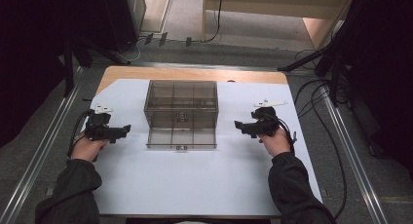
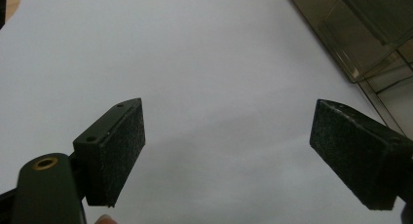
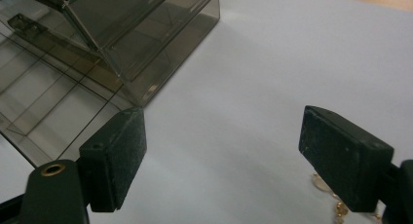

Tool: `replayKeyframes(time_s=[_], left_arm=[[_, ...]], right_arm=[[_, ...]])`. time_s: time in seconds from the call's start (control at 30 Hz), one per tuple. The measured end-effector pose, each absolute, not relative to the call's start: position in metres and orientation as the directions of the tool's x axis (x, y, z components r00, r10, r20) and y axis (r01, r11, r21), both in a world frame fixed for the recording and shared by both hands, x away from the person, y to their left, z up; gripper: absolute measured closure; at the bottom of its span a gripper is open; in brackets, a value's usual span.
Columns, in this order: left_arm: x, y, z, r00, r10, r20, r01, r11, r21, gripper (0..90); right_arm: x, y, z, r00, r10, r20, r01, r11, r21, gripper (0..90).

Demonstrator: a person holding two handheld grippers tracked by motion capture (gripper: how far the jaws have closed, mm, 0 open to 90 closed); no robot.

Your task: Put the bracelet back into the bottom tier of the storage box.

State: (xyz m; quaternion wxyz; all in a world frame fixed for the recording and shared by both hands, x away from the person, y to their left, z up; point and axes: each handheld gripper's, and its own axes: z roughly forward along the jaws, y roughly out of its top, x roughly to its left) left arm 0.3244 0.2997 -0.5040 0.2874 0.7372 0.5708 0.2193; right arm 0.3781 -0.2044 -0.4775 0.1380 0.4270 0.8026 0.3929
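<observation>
A smoky clear compartment box (image 1: 181, 136) sits mid-table with its lid (image 1: 181, 95) raised behind the divided base. My left gripper (image 1: 124, 130) is to the left of the box, pointing toward it, jaws wide apart over bare white paper (image 2: 226, 153). The box corner (image 2: 370, 39) shows at the upper right of the left gripper view. My right gripper (image 1: 238, 125) is to the right of the box, also open with nothing between the pads (image 3: 221, 156). The box base (image 3: 48, 102) and tilted lid (image 3: 131, 19) lie ahead and left of it. A small gold item (image 3: 336, 204) lies on the paper under the right-hand jaw.
A white sheet (image 1: 195, 175) covers most of the wooden table (image 1: 195, 74). Cables (image 1: 336, 151) trail off the right edge. Metal rails run along both sides of the table, and dark stands and curtains sit beyond them.
</observation>
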Motion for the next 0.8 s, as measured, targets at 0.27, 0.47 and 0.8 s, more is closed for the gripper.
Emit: replayKeyframes(time_s=[0.27,0.47,0.8], left_arm=[[0.325,0.299,-0.502,0.269,0.963,-0.005,0.712,-0.195,0.674,14.1],[0.324,0.298,-0.501,0.281,0.960,-0.016,0.715,-0.198,0.670,14.1],[0.325,0.304,-0.493,0.267,0.963,-0.022,0.706,-0.180,0.685,14.1]], right_arm=[[0.379,-0.207,-0.472,-0.588,0.797,0.134,0.568,0.289,0.771,18.7],[0.377,-0.198,-0.475,-0.598,0.794,0.106,0.581,0.340,0.739,13.5],[0.377,-0.202,-0.478,-0.569,0.813,0.125,0.620,0.324,0.715,10.1]])
